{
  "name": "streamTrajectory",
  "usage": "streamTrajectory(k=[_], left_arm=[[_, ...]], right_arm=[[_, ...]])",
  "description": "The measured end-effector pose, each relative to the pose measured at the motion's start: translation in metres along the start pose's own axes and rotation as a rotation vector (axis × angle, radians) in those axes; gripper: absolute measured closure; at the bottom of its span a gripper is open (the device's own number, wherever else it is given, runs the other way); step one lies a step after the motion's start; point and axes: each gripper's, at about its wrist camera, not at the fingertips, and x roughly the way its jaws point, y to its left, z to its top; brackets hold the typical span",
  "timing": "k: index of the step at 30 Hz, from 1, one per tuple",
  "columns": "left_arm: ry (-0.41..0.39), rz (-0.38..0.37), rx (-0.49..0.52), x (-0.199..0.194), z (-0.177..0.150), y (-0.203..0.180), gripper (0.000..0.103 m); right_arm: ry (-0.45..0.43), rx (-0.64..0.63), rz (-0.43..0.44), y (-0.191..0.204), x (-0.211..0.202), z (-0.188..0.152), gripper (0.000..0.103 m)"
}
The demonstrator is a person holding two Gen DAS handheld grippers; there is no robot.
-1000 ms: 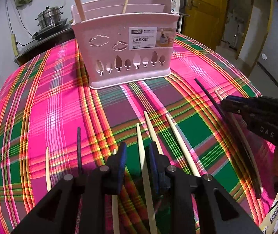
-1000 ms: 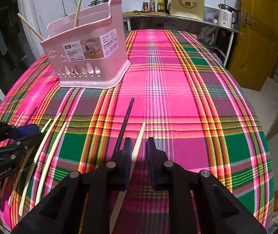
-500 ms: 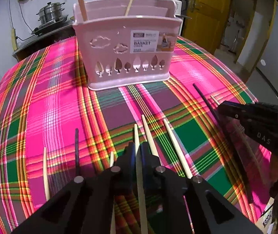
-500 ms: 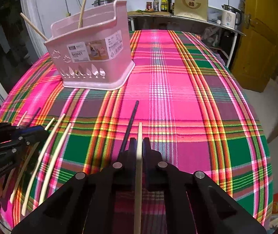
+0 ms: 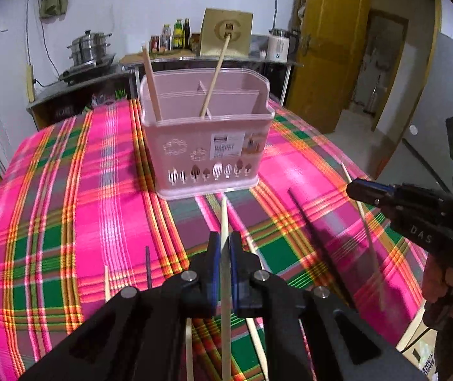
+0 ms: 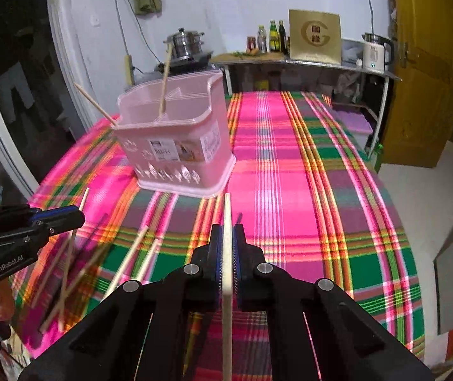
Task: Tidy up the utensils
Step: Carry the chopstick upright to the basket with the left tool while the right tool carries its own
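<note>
the near ends of both held chopsticks are running off the bottom edge – the left gripper's pale chopstick [image 5: 225, 282] and the right gripper's pale chopstick [image 6: 227, 285] alike. The loose chopsticks [image 6: 67, 273] at the left of the right wrist view are smearing into motion blur, so counting them isn't happening. The label [image 5: 226, 146] on the pink basket [image 5: 179, 133] is blurring too, small print unreadable. The lower ends of the two sticks standing in it are hiding behind its front wall
</note>
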Motion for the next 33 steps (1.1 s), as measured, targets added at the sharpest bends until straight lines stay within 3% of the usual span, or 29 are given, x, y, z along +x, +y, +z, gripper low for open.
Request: streamTrajectory(k=[13,33], left_arm=[[-0.109,-0.022,-0.017,-0.048,0.017,0.008,0.097],[-0.152,-0.028,-0.027,-0.070,0.018,0.011,0.097]], right_arm=[[-0.112,-0.015,0.021,0.008,-0.043,0.019,0.097],[-0.172,-0.052,0.034,0.020,-0.071,0.023,0.097]])
